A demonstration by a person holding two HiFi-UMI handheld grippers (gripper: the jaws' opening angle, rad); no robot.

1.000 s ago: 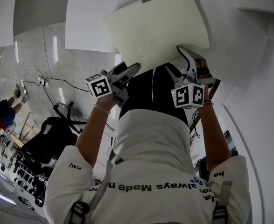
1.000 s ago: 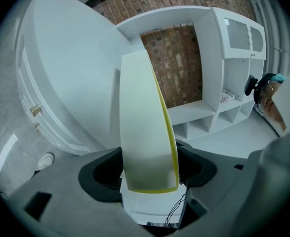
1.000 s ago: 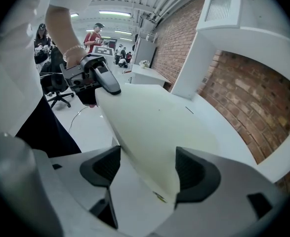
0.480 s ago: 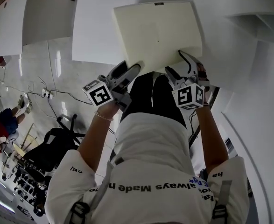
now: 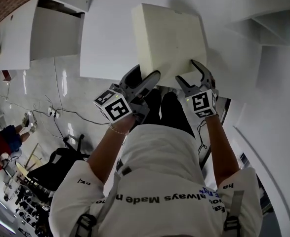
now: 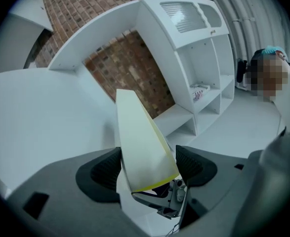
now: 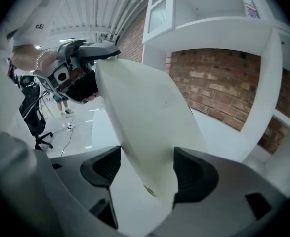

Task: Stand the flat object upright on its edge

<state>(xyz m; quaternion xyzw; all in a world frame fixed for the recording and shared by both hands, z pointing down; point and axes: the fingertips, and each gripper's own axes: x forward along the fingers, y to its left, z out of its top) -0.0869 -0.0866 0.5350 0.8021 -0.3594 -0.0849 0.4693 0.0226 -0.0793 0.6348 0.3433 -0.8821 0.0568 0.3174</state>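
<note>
Over a white surface (image 5: 110, 43), a person holds a thick cream board (image 5: 167, 43) by its near edge with two tools, one at each near corner. The left hand-held gripper (image 5: 145, 75) is clenched on the board's near left corner. Its dark ribbed pads press against both faces of the slab, and its jaws stand wide to take the thickness. The right hand-held gripper (image 5: 188, 72) grasps the near right corner the same way, with the board filling the gap between its pads. The board is tilted steeply rather than lying flat, and the narrow face of its far edge shows in the head view. Whether any edge rests on the surface cannot be told. A pale yellow band runs along the board's edge in the left gripper view. A brick wall (image 6: 135, 68) backs the surface, with white shelving (image 6: 204, 58) to its right. A black office chair (image 5: 61, 164) stands on the floor to the person's left.
</note>
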